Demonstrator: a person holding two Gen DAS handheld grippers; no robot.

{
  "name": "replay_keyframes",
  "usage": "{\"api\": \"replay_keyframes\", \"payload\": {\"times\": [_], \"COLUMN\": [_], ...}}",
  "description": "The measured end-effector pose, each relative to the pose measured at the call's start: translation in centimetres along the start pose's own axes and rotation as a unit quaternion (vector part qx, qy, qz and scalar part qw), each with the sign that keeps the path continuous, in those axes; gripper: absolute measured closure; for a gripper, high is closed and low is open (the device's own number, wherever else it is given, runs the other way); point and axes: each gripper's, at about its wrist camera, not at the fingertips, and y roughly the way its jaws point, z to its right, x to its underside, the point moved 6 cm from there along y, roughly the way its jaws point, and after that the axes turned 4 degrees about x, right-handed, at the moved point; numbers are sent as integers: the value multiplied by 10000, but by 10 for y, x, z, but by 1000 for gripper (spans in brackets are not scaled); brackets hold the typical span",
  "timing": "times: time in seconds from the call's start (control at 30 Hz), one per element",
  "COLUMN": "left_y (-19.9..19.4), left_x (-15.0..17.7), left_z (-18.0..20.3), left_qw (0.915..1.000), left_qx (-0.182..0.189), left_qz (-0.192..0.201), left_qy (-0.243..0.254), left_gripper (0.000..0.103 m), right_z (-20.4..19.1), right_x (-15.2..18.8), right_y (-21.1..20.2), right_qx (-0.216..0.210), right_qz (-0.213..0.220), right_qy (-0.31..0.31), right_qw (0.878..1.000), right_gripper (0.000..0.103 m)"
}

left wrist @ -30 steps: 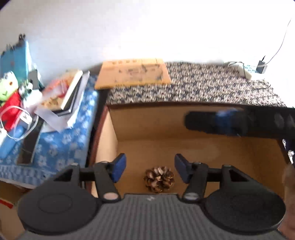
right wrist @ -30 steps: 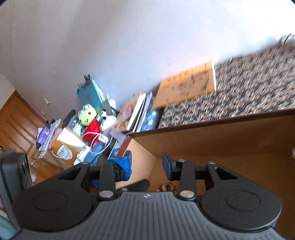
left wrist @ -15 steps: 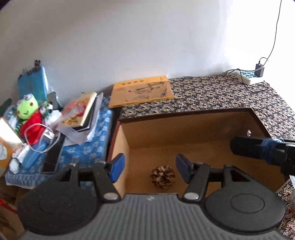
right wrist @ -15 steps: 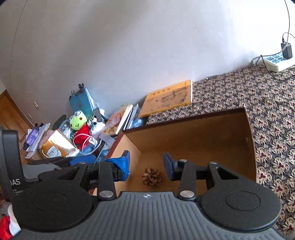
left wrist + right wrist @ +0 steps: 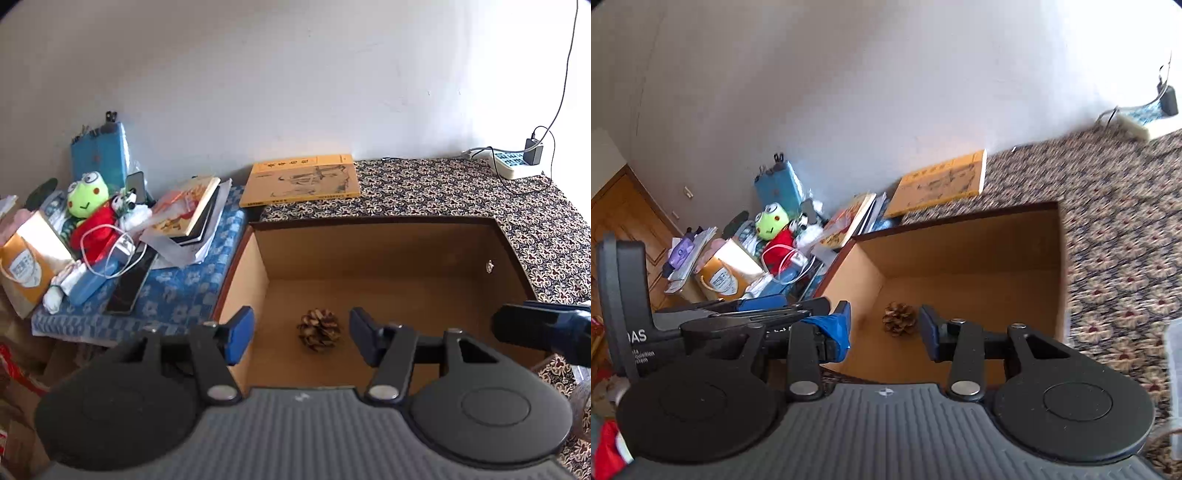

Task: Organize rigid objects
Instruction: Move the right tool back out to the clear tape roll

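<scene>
Tongs, left (image 5: 300,334) closing on nothing and right (image 5: 884,331) apart, grip nothing: we think our brown pinecone (image 5: 319,329) sits stored in the open wooden drawer (image 5: 369,258).

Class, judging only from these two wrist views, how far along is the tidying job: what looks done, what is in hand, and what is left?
Done: one pine cone lies alone on the floor of the open wooden drawer. In hand: nothing; the left tool, its jaws closing, and the right tool both stand empty above it. Left: no other loose rigid item is clearly visible, so I cannot tell.
</scene>
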Motion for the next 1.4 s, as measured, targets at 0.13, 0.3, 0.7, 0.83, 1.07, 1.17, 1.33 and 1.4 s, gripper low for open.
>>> {"api": "replay_keyframes", "payload": {"times": [0.13,0.3,0.7,0.83,1.07,1.17,1.33,1.4], "left_y": [-10,-19,-28,-23,-18,-16,-13,-10], "left_x": [13,34,80,103,143,155,153,147], "left_z": [18,31,41,33,15,11,20,30], "left_qw": [10000,9997,9985,9967,9925,9886,9842,9818], "left_qx": [-21,-87,-121,-9,577,931,1433,1643], "left_qz": [-64,-192,-502,-745,-931,-997,-926,-891], "left_qy": [11,-106,-197,-336,-534,-633,-480,-322], "left_gripper": [43,43,45,44,45,45,45,45], "right_z": [14,25,31,31,38,42,41,41], "right_x": [13,27,74,90,113,116,107,104], "right_y": [-19,-29,-38,-34,-21,-14,4,11], "right_qx": [26,5,-183,-218,-123,-60,-196,-141], "right_qz": [213,-65,-700,-916,-1303,-1405,-1387,-1382], "right_qy": [125,165,342,368,532,625,932,978], "right_qw": [9997,9998,9968,9949,9900,9881,9857,9855], "right_gripper": [78,78,78,78,79,79,80,81]}}
